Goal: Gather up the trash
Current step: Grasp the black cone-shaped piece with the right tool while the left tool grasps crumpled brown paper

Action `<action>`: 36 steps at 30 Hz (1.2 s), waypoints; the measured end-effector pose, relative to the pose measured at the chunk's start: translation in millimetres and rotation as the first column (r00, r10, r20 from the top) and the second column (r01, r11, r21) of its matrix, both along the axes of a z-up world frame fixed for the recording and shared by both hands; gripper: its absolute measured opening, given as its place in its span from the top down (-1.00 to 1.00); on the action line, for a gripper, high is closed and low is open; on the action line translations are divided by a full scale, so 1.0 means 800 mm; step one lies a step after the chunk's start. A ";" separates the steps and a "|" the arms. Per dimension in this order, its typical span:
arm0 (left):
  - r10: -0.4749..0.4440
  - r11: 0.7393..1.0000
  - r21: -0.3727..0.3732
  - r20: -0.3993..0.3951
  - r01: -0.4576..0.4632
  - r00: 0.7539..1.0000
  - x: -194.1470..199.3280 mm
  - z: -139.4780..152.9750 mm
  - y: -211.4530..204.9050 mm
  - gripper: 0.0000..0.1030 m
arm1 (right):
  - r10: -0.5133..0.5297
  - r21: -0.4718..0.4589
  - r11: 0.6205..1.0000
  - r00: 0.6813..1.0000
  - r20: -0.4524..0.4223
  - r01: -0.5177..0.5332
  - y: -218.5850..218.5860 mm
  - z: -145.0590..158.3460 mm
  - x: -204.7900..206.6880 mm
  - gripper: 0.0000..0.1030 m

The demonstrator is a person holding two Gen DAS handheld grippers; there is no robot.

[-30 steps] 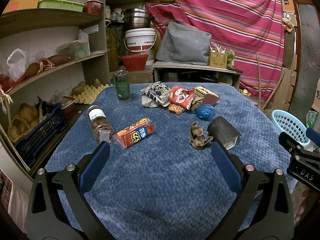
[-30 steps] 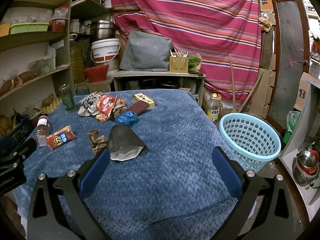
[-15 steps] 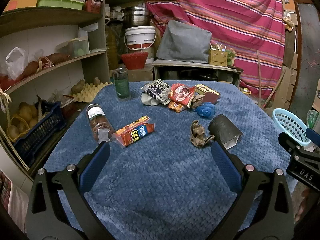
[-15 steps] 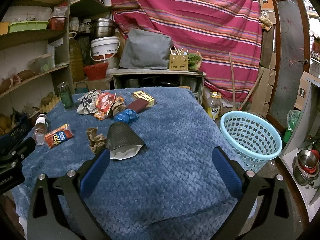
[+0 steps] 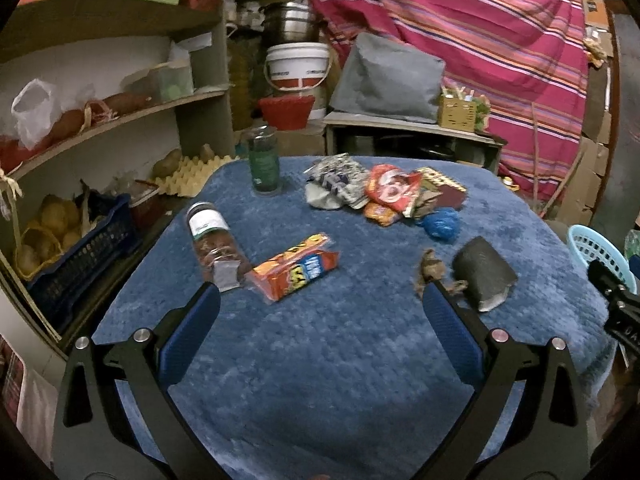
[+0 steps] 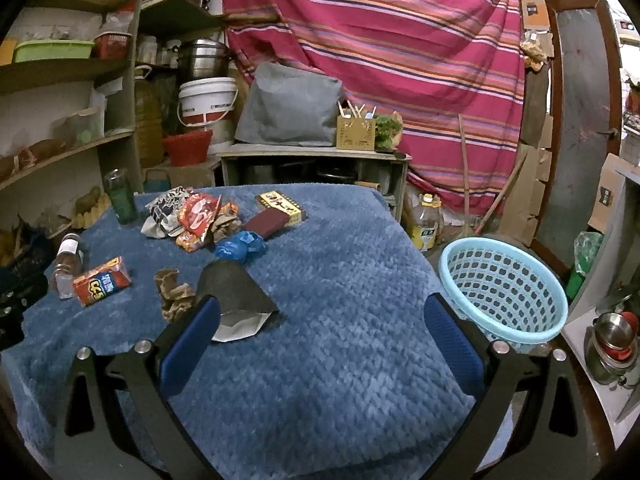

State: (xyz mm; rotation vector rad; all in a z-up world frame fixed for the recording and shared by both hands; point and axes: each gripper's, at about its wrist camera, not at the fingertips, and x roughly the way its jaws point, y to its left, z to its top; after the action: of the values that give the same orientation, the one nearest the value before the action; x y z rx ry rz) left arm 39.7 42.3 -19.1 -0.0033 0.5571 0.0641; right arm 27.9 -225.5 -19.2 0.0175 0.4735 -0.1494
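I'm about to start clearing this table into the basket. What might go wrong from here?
The tipped jar touches the orange snack packet; grabbing the packet may roll the jar toward the table edge. The basket stands off the table, beside its right edge, so a short release would likely miss it. The brown crumpled wrapper touches the dark pouch, so one grasp may drag both.

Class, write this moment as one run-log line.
left gripper: open, empty | right gripper: open, empty | wrappers: on table | basket: beside table

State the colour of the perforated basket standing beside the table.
Light blue; the basket shows best in the right wrist view.
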 end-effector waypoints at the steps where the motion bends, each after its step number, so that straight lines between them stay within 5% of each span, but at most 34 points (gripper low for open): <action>1: 0.010 1.000 0.002 -0.004 -0.010 1.000 0.003 -0.001 0.004 -0.90 | 0.005 0.003 1.000 1.000 -0.002 -0.005 -0.001 -0.002 0.005 -0.93; 18: 0.032 0.998 0.060 -0.084 -0.027 0.996 0.110 -0.034 0.005 -0.90 | 0.150 -0.068 0.985 0.983 -0.103 -0.158 0.049 -0.043 0.090 -0.93; 36: 0.026 0.999 0.042 -0.164 -0.019 0.986 0.130 -0.079 0.023 -0.90 | 0.223 0.001 0.973 0.948 -0.228 -0.229 0.066 -0.084 0.128 -0.93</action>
State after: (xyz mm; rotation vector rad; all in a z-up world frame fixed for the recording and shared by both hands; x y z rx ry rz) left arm 144.0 60.9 -82.2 0.0355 0.7209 0.0986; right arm 130.0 -172.6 -86.7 -0.0793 0.6978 0.0700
